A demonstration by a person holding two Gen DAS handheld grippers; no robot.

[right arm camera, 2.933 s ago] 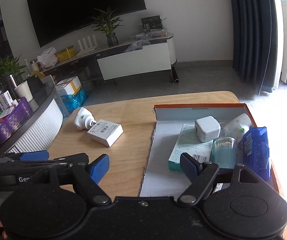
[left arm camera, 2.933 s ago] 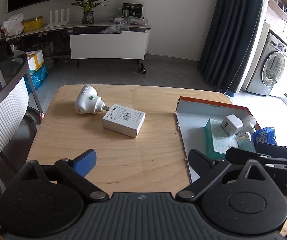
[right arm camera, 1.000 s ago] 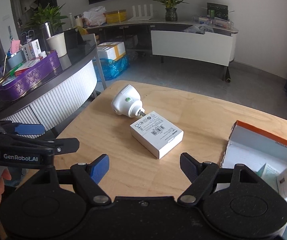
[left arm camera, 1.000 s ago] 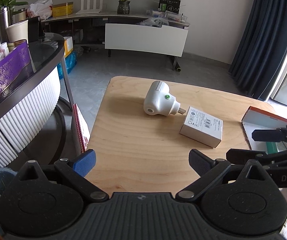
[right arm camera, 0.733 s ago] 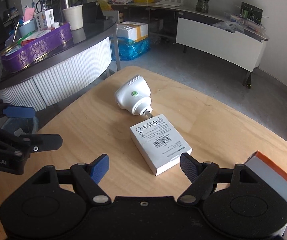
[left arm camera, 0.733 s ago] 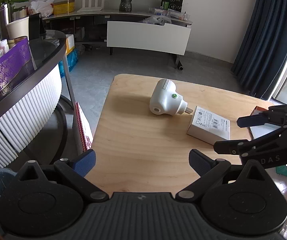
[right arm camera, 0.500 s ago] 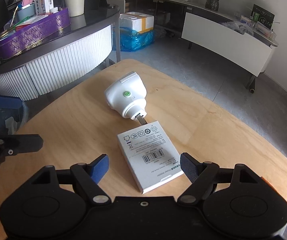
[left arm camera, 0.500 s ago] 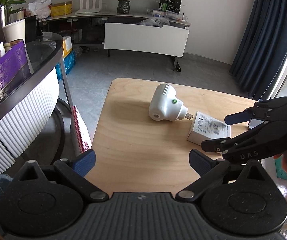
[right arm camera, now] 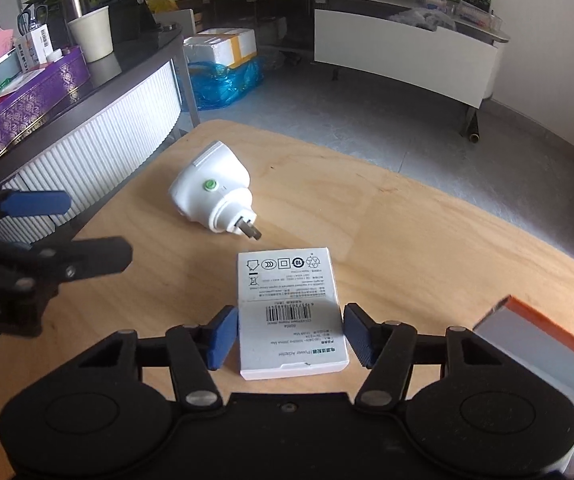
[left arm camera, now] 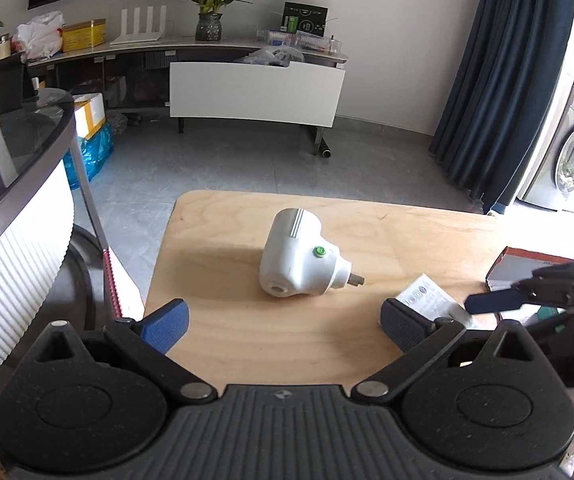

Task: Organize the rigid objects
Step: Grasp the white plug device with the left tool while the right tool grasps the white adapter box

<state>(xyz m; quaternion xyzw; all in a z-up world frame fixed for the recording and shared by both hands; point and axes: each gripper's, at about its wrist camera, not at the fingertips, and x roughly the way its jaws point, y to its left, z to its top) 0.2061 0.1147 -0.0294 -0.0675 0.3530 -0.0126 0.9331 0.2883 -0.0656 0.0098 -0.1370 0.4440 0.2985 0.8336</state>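
Observation:
A white plug-in device (left arm camera: 298, 261) with a green button lies on its side on the wooden table (left arm camera: 247, 344); it also shows in the right wrist view (right arm camera: 214, 193). A flat white adapter box (right arm camera: 289, 310) lies next to its prongs, partly seen in the left wrist view (left arm camera: 427, 298). My right gripper (right arm camera: 290, 336) straddles the box, its blue pads close against both long sides, the box still resting on the table. My left gripper (left arm camera: 283, 320) is open and empty, just short of the white device.
An orange-edged cardboard tray (right arm camera: 543, 332) sits at the table's right; its corner shows in the left wrist view (left arm camera: 527, 264). A curved ribbed counter (right arm camera: 83, 128) with a purple tin stands to the left. The table's left edge (left arm camera: 159, 256) drops to the floor.
My right gripper moved down and forward over the white box and narrowed its jaws around it. My left gripper drew closer to the white device.

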